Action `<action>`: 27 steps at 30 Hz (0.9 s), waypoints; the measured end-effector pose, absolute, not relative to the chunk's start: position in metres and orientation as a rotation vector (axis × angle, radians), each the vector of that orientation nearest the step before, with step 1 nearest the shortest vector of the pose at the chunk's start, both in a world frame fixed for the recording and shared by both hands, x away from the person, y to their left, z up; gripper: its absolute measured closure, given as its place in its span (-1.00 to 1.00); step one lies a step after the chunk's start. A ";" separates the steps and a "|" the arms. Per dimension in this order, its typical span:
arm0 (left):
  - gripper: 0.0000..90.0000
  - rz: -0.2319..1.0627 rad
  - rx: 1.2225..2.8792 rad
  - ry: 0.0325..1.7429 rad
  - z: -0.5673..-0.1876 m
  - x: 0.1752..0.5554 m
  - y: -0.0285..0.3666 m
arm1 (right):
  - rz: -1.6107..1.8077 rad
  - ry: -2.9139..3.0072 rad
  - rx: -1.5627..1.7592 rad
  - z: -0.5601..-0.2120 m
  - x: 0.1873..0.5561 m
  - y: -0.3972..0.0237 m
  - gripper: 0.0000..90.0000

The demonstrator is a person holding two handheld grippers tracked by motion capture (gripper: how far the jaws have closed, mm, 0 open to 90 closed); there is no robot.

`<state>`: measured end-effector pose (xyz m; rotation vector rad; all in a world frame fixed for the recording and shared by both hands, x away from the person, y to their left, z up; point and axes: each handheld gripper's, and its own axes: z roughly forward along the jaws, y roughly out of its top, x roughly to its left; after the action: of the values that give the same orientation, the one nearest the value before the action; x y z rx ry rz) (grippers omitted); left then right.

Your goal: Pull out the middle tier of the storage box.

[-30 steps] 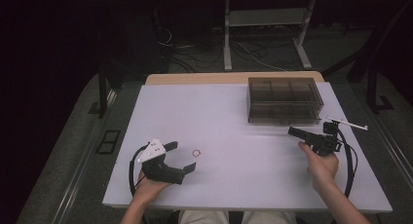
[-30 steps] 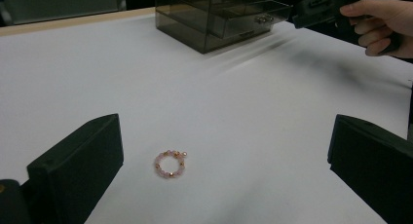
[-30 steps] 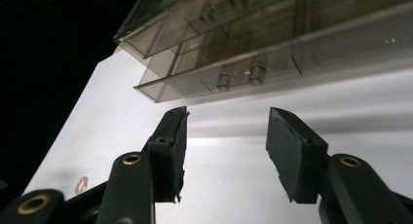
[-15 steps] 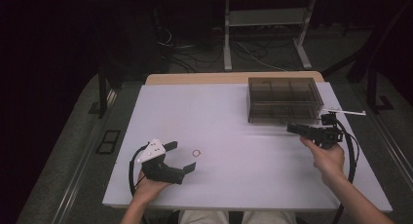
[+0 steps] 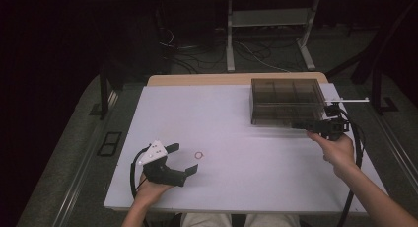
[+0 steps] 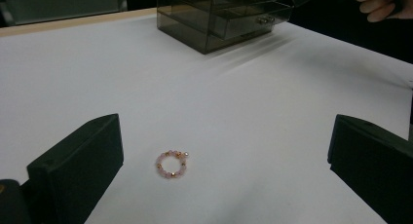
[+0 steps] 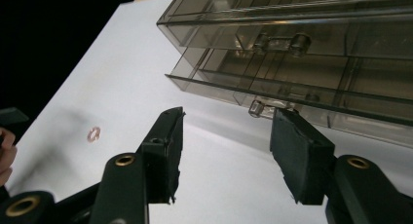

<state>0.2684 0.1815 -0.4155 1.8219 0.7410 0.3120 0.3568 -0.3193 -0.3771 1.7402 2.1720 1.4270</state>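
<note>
Now, with my right gripper (image 7: 224,153) spread open just short of the lower knob (image 7: 256,108) on the smoky clear plastic drawer box (image 5: 286,101), I judge I should centre both jaws around it before closing, while my left gripper (image 6: 219,170) rests open around the small pink beaded ring (image 6: 172,164) on the white surface (image 5: 236,123).

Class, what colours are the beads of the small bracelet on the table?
Pink with a few gold beads, clearest in the left gripper view.
</note>
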 end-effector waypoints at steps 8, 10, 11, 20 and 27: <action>-1.00 0.314 1.824 0.741 -0.416 0.269 0.181 | 1.307 2.293 1.594 -0.358 0.367 -0.315 -0.01; -1.00 0.315 1.823 0.741 -0.416 0.268 0.181 | 1.304 2.319 1.555 -0.354 0.370 -0.314 -0.01; -1.00 0.316 1.822 0.742 -0.416 0.268 0.182 | 1.296 2.332 1.537 -0.352 0.372 -0.313 -0.01; -1.00 0.316 1.821 0.744 -0.416 0.269 0.182 | 1.233 2.456 1.364 -0.335 0.384 -0.308 0.01; -1.00 0.317 1.822 0.745 -0.416 0.269 0.182 | 1.247 2.525 1.251 -0.341 0.391 -0.306 0.01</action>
<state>0.2691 0.1822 -0.4160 1.8224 0.7449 0.3165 0.3910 -0.3055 -0.3407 1.2508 2.5247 1.2470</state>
